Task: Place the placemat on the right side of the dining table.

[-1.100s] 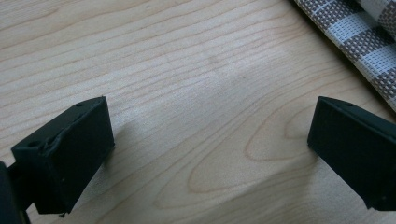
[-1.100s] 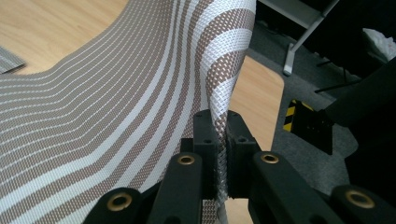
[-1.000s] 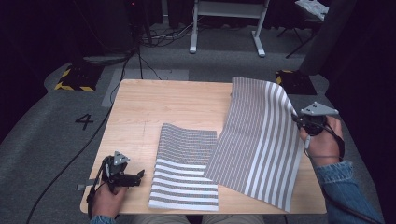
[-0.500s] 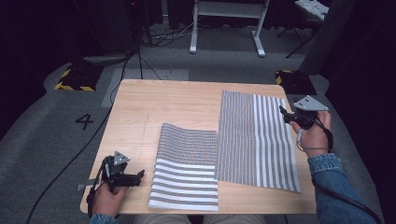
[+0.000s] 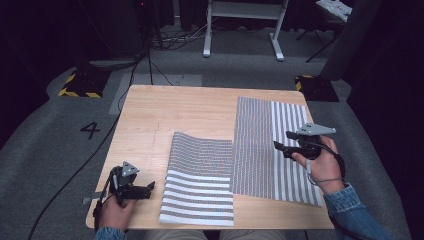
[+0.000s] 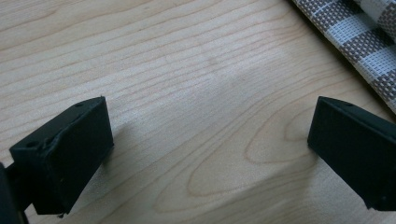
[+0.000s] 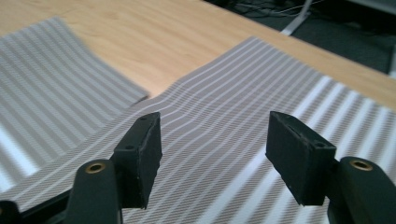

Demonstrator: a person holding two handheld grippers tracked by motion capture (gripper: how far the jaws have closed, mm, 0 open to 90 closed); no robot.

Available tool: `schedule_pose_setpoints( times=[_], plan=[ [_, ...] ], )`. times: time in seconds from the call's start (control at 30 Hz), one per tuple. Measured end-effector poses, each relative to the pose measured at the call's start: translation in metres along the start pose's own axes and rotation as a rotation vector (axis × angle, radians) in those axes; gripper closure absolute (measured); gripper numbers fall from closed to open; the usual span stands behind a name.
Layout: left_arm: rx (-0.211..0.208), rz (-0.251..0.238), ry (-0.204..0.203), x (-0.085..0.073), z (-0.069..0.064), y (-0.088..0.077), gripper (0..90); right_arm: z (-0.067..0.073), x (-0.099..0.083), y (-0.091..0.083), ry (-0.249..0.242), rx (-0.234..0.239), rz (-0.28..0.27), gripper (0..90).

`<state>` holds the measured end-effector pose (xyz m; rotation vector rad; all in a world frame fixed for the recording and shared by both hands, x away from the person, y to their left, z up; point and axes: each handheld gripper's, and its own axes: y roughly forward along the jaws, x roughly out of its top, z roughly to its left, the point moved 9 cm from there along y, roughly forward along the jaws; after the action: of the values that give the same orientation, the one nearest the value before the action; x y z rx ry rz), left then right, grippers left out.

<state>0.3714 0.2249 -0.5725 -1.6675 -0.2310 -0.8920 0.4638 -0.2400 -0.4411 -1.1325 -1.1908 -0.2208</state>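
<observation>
Left striped mat's (image 6: 359, 35) woven checks close-up

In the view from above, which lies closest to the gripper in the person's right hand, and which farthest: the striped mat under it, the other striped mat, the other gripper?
From the right gripper, jaws just opened, nothing between them:
1. Right striped mat, directly beneath it.
2. Left striped mat, toward the table's middle and near edge.
3. Left gripper, at the table's near left corner, farthest.

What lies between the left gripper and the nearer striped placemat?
Bare wooden table alone separates the left gripper from the nearer striped placemat, as the high view shows.
</observation>
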Motion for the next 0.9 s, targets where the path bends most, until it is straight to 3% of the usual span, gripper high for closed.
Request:
schedule_pose_setpoints(
  times=[0.47,0.7,0.9],
  plan=[
    [-0.002,-0.001,0.002,-0.001,0.000,-0.001,0.2,0.081,-0.016,0.016,-0.026,0.168,0.075,34.3],
    [-0.003,-0.001,0.002,-0.001,0.000,-0.001,0.2,0.115,-0.035,0.030,-0.054,0.220,0.118,32.9],
    [-0.003,-0.001,0.002,-0.001,0.000,-0.001,0.2,0.146,-0.059,0.046,-0.107,0.277,0.164,30.9]
  ],
)
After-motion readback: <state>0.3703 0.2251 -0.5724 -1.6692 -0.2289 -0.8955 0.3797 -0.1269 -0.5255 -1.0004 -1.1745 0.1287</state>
